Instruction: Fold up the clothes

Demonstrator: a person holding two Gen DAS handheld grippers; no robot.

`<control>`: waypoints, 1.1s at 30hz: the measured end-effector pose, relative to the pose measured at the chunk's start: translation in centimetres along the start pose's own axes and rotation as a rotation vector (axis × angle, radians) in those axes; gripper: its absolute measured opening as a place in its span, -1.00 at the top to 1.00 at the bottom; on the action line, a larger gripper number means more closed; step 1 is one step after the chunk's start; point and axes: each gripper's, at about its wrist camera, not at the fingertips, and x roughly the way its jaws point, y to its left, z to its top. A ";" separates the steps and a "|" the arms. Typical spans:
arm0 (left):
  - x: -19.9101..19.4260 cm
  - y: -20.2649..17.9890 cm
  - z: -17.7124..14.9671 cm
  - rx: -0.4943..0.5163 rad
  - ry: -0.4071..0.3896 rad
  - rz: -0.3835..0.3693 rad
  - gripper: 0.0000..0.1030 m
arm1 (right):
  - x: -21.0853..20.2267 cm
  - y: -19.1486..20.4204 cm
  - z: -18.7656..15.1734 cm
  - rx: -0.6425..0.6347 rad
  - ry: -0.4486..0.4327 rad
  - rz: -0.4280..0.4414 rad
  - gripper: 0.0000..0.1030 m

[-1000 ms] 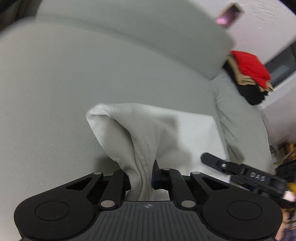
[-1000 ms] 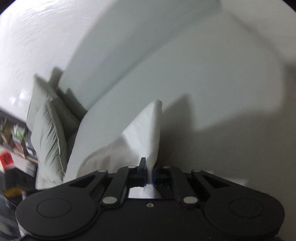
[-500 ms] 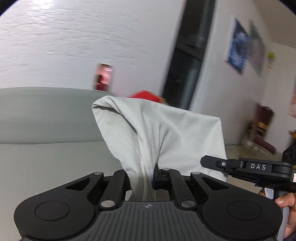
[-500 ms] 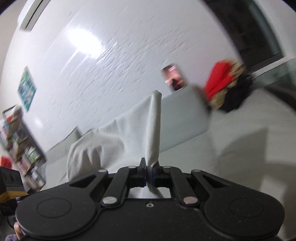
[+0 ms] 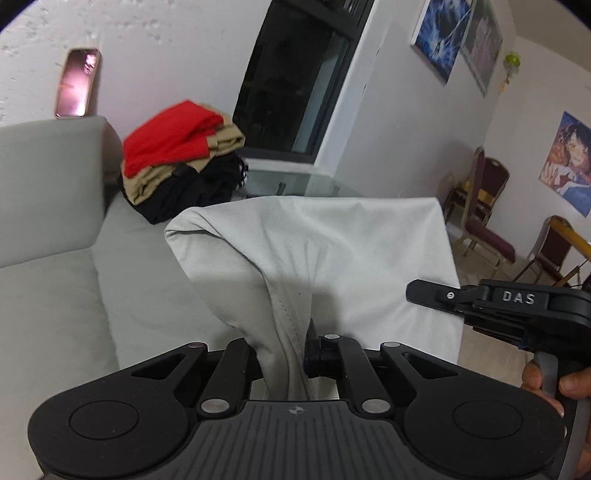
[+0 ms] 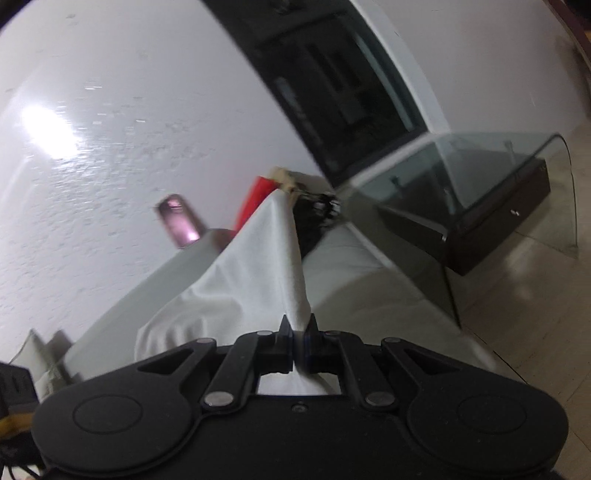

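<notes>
The pale grey garment (image 5: 332, 251) hangs bunched, lifted above the sofa (image 5: 44, 295).

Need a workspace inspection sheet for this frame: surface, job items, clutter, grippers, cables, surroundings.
Surface: grey sofa, seat mostly bare.
Job's things: light grey garment held up between both grippers, lifted off the seat; folded clothes stack, red on top, then tan, then black, at the sofa's far end.
Clutter: pink phone propped on the sofa back against the wall.
Grippers: left gripper shut on the garment's seamed edge; right gripper shut on another edge of it.
Cables: nothing seen.
Surroundings: dark window, glass table, posters, chairs.
</notes>
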 end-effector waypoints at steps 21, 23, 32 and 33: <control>4.4 4.6 -3.9 -0.022 0.128 0.153 0.63 | 6.8 -1.2 -1.9 -0.238 0.174 -0.126 0.55; 6.1 1.9 -5.1 0.052 0.208 0.170 0.60 | 7.9 -0.5 -3.3 -0.291 0.231 -0.152 0.55; 1.6 -2.3 -9.7 0.188 0.332 0.282 0.64 | 3.6 -1.3 -6.3 -0.358 0.400 -0.346 0.75; 0.8 -2.4 -9.7 0.163 0.301 0.258 0.64 | 3.1 -1.0 -6.3 -0.367 0.378 -0.340 0.73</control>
